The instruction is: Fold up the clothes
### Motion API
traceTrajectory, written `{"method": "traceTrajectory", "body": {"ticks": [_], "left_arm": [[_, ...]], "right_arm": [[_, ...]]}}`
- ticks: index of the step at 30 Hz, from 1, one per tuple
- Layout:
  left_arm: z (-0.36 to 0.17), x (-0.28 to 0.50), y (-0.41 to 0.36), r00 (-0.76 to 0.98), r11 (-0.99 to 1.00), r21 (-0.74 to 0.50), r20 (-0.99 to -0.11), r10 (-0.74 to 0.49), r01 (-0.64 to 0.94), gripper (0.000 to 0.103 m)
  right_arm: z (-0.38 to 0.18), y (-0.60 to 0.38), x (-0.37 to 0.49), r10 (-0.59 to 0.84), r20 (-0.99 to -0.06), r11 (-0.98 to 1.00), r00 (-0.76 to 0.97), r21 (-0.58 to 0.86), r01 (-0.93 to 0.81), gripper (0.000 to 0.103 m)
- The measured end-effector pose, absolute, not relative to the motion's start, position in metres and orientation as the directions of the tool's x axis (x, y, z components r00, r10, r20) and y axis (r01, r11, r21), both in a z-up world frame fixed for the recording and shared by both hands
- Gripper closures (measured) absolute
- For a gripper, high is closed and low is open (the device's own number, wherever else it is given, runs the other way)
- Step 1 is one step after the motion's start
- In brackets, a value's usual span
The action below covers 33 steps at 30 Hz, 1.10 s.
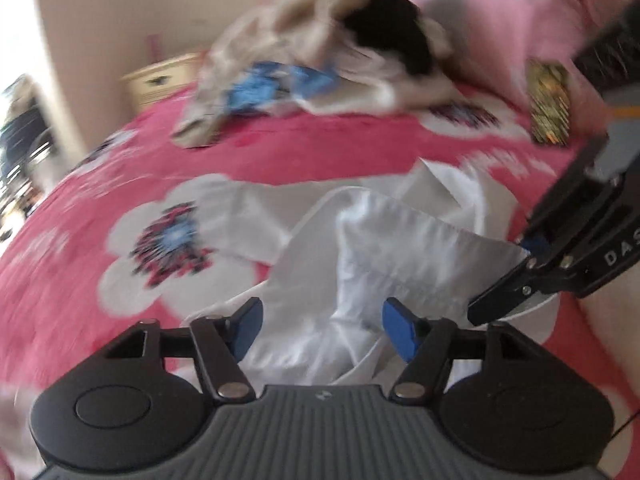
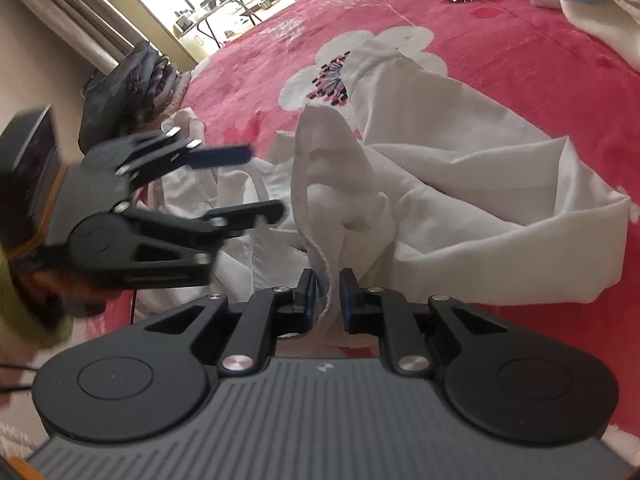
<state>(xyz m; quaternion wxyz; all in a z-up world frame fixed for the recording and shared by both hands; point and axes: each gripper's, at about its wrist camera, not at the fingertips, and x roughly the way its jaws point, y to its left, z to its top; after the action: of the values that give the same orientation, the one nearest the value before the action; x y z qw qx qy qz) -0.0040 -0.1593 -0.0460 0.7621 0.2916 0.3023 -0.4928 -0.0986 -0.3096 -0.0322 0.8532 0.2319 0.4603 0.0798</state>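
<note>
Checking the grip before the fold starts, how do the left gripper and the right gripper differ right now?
The left gripper has its jaws wide apart above the white garment, gripping nothing; the right gripper has its jaws nearly closed, pinching a hemmed edge of that garment. The left looks motion-blurred in the right wrist view; the right looks sharp. Both are black with blue pads, over the pink floral bedspread.
</note>
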Motion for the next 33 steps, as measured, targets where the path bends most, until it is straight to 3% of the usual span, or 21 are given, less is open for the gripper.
{"method": "traceTrajectory", "body": {"ticks": [5, 14, 18, 23, 26, 29, 31, 33], "left_arm": [[-0.063, 0.006, -0.176, 0.285, 0.237, 0.182, -0.794, -0.537, 0.954, 0.031], [-0.047, 0.030, -0.152, 0.287, 0.233, 0.188, -0.800, -0.527, 0.954, 0.026], [-0.063, 0.043, -0.166, 0.280, 0.206, 0.201, -0.814, -0.509, 0.958, 0.027], [-0.080, 0.050, -0.188, 0.211, 0.122, 0.172, -0.830, -0.516, 0.977, 0.037], [-0.083, 0.050, -0.199, 0.180, 0.081, 0.162, -0.826, -0.534, 0.983, 0.044], [-0.084, 0.049, -0.208, 0.164, 0.074, 0.148, -0.815, -0.556, 0.986, 0.065], [-0.083, 0.049, -0.212, 0.179, 0.102, 0.147, -0.803, -0.569, 0.984, 0.091], [-0.081, 0.049, -0.214, 0.199, 0.144, 0.140, -0.788, -0.583, 0.980, 0.098]], "right_arm": [[-0.043, -0.312, -0.095, 0.369, -0.754, 0.872, 0.544, 0.483, 0.077, 0.091], [-0.061, -0.330, -0.087, 0.391, -0.754, 0.841, 0.527, 0.525, 0.127, 0.089], [-0.067, -0.330, -0.083, 0.395, -0.760, 0.847, 0.516, 0.519, 0.115, 0.089], [-0.067, -0.333, -0.084, 0.396, -0.748, 0.847, 0.533, 0.521, 0.103, 0.089], [-0.068, -0.337, -0.082, 0.394, -0.745, 0.846, 0.539, 0.523, 0.103, 0.089], [-0.066, -0.338, -0.082, 0.397, -0.730, 0.844, 0.557, 0.528, 0.091, 0.089], [-0.063, -0.339, -0.082, 0.400, -0.716, 0.842, 0.572, 0.534, 0.080, 0.089], [-0.060, -0.340, -0.084, 0.399, -0.702, 0.840, 0.590, 0.538, 0.072, 0.089]]}}
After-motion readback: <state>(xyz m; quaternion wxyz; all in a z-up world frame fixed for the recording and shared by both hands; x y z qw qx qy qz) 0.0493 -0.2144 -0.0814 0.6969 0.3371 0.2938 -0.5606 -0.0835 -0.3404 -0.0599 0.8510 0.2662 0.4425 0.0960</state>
